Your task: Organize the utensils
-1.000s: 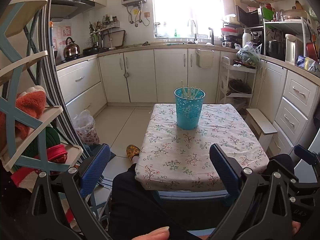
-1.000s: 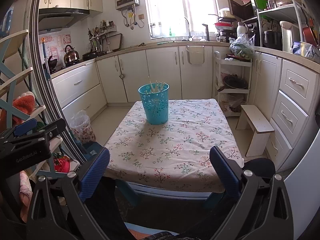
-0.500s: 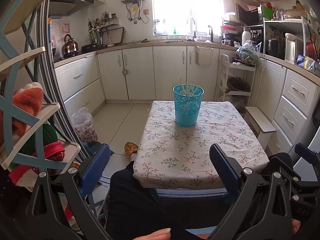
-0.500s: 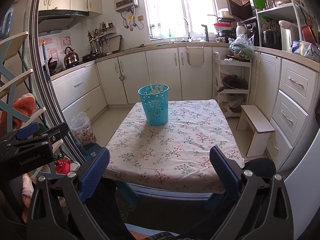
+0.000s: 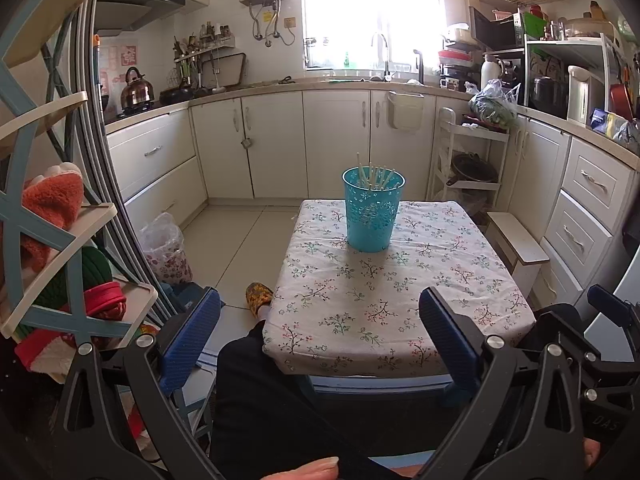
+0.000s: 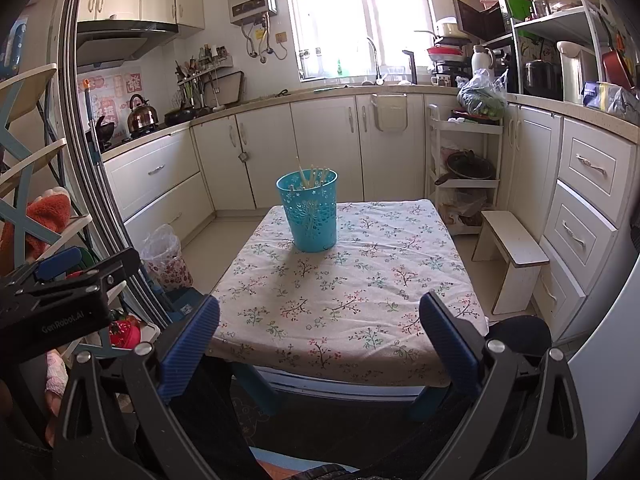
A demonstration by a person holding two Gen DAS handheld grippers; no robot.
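Observation:
A turquoise plastic cup [image 5: 373,212] stands upright on the far part of a small table with a floral cloth [image 5: 400,304]. Several pale chopsticks [image 5: 376,176] stand in it. It also shows in the right wrist view [image 6: 309,216], with the chopsticks [image 6: 314,174] sticking out. My left gripper [image 5: 320,340] is open and empty, held back from the table's near edge. My right gripper [image 6: 320,340] is open and empty, also short of the near edge. The left gripper's body shows at the left of the right wrist view [image 6: 60,300].
A shelf rack [image 5: 52,220] with cloth items stands close on the left. A small white stool [image 6: 512,248] and drawers [image 6: 588,216] are to the right of the table. Kitchen cabinets [image 5: 336,140] line the back. A person's leg [image 5: 260,392] lies below the left gripper.
Both grippers have drifted slightly, so the table and cup sit a little lower and further away in view. Both stay open and empty.

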